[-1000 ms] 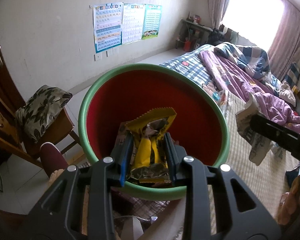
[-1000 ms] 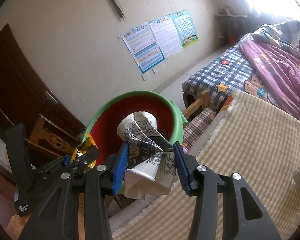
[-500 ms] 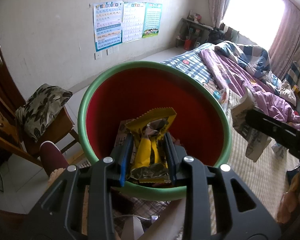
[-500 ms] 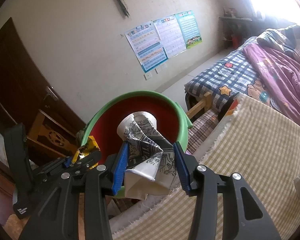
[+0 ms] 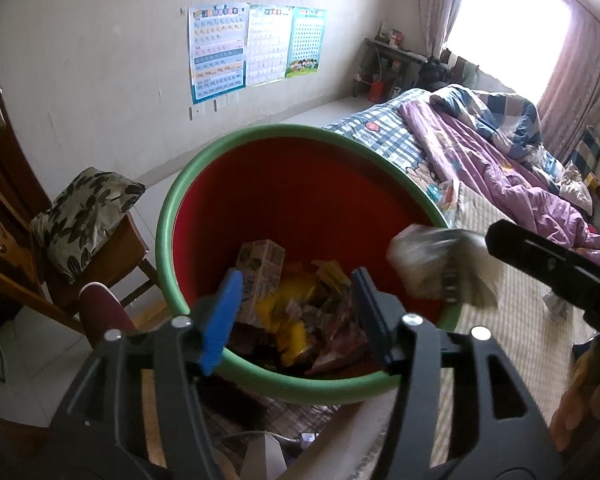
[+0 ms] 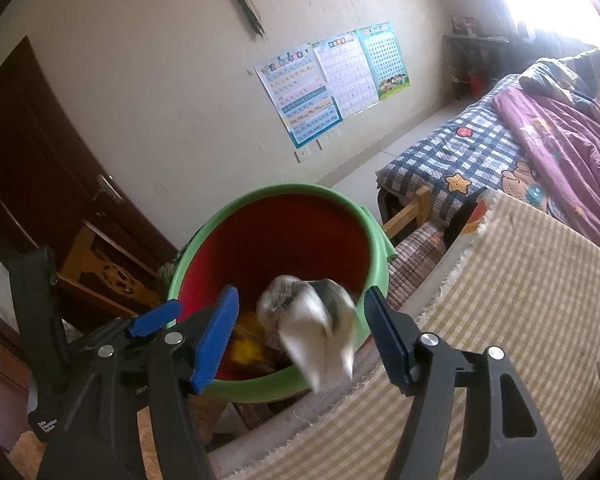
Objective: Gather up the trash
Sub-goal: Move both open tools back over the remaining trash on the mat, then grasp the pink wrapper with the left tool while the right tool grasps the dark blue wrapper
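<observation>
Both claws have just been opening over the red bin – wrappers inside, a blurry paper cup loose between the right claw pads, the left claw empty.

1. The crumpled paper cup is motion-blurred; its print cannot be read.
2. The bucket bottom is hidden under wrappers.
3. The poster text is too small to read.

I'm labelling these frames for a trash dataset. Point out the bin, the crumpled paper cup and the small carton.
bin (image 5: 168, 216), left wrist view, green rim.
crumpled paper cup (image 6: 311, 328), right wrist view, blurred white body.
small carton (image 5: 260, 264), left wrist view, printed face.
</observation>
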